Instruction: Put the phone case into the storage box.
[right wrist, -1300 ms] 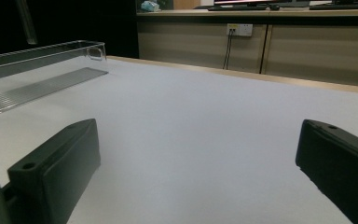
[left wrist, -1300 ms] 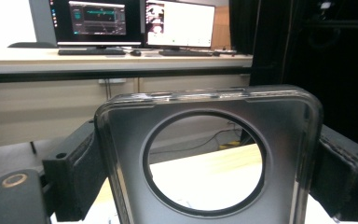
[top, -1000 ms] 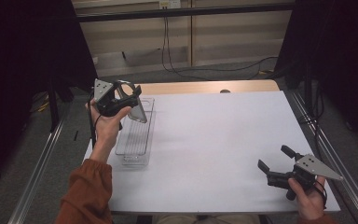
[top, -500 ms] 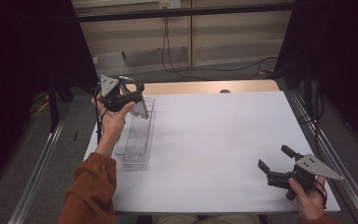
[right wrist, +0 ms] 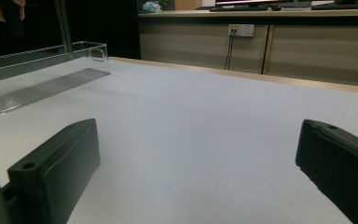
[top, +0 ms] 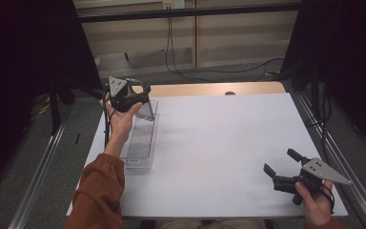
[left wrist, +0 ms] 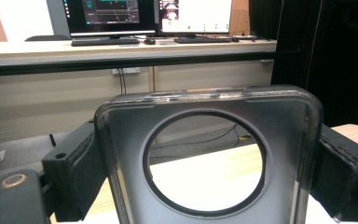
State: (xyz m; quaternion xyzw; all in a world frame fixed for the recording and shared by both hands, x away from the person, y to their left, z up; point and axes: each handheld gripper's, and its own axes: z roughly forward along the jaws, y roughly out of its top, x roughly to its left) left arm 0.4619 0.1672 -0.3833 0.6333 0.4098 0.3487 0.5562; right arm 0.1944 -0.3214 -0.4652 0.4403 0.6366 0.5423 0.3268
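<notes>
At the table's far left corner, the left gripper (top: 140,95) is held up above the far end of a clear plastic tray (top: 140,143), hand under it, orange sleeve (top: 97,191) running back to the near edge. Its jaws are clamped on a smoky translucent phone case (top: 146,110), which hangs tilted over the tray's far end; whether the case touches the tray cannot be told from the high view. In the left gripper view the phone case (left wrist: 205,154) stands upright between the two black pads, one pad pressed to each long side, the big round camera cut-out facing the lens with the wooden table edge and white surface seen through it. Beyond it, a long desk with monitors (left wrist: 149,16) and keyboards. The tray lies lengthwise along the left edge of the white table top (top: 219,143), ribbed floor, nothing seen inside it. Near the right front corner, the right gripper (top: 283,168) rests low at the table, jaws spread wide with nothing between them, pointing left across the white surface. In the right gripper view the tray (right wrist: 42,74) sits well apart, far to the left, and bare table lies between the two pads.
</notes>
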